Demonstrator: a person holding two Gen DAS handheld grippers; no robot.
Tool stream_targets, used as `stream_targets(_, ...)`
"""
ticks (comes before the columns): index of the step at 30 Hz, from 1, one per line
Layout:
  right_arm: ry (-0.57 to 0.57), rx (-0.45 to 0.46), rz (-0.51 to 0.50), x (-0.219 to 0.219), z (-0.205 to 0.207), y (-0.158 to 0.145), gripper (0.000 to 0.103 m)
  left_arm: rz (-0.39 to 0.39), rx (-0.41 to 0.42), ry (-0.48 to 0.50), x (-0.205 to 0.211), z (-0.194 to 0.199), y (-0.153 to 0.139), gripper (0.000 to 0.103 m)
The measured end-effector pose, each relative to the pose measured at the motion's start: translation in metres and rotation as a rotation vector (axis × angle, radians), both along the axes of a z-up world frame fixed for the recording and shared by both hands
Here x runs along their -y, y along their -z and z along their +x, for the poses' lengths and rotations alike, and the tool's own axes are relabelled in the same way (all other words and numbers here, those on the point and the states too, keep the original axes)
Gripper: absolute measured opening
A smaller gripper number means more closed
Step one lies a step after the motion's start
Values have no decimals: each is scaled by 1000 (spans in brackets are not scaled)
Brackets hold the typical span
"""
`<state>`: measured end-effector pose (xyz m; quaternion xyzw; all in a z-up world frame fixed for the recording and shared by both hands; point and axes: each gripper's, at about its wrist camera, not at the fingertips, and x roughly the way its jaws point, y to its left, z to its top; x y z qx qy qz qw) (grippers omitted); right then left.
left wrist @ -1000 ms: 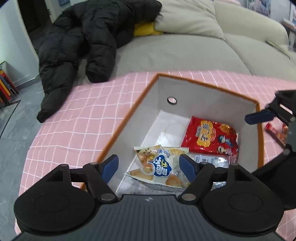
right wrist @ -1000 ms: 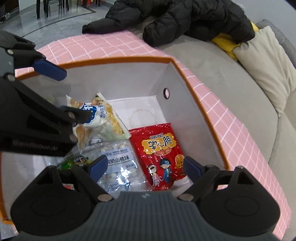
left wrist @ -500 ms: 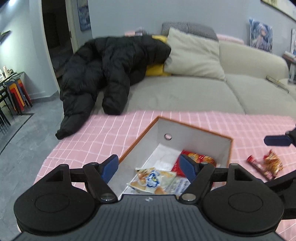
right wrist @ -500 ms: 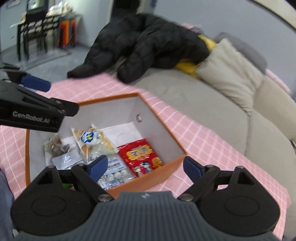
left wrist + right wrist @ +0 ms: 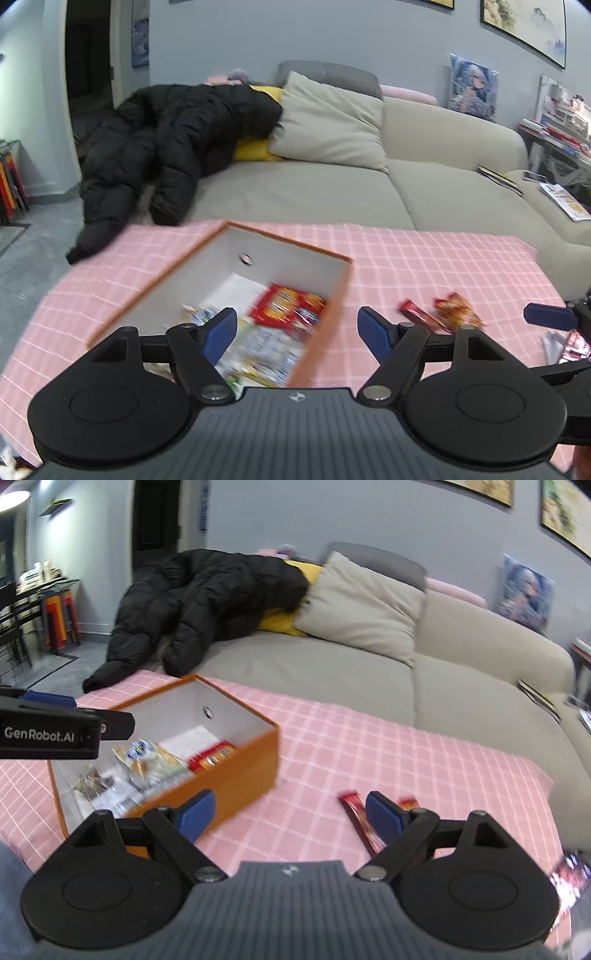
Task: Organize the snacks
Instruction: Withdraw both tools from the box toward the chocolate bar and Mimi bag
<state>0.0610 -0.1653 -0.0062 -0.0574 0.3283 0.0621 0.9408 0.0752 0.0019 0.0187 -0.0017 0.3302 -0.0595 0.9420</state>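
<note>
An orange box (image 5: pixel 334 310) with a white inside stands on the pink checked tablecloth; it also shows in the right wrist view (image 5: pixel 240 760). Several snack packs lie in it, among them a red pack (image 5: pixel 288 308) (image 5: pixel 212 757). A red snack stick (image 5: pixel 423 319) (image 5: pixel 360 821) and a small orange pack (image 5: pixel 456 310) lie on the cloth right of the box. My left gripper (image 5: pixel 297 332) is open and empty above the box's near right corner. My right gripper (image 5: pixel 288 816) is open and empty above the cloth, right of the box, by the stick.
A beige sofa (image 5: pixel 332 192) with a black jacket (image 5: pixel 166 147) and a cushion (image 5: pixel 328 122) stands behind the table. Another wrapped snack (image 5: pixel 569 873) lies at the right edge of the cloth. The tablecloth (image 5: pixel 369 746) stretches right of the box.
Both grippers have risen out of the box and pulled back. The view has swung right, bringing the loose snacks on the cloth into sight. Both stayed open and empty.
</note>
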Motion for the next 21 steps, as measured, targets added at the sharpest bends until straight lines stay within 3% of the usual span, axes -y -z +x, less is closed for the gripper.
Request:
stream_targets(5,38,-15,-6,27,-25,15,84,-33,-60,53,23,-7,18,84)
stream_targets(13,86,-64,-23,61,-36,55,66,-50,-141,161,60,-8,51,74)
stream_targets(21,111,-102,-75,87,-15,82,49,-67,-192,207,88,15,71,68)
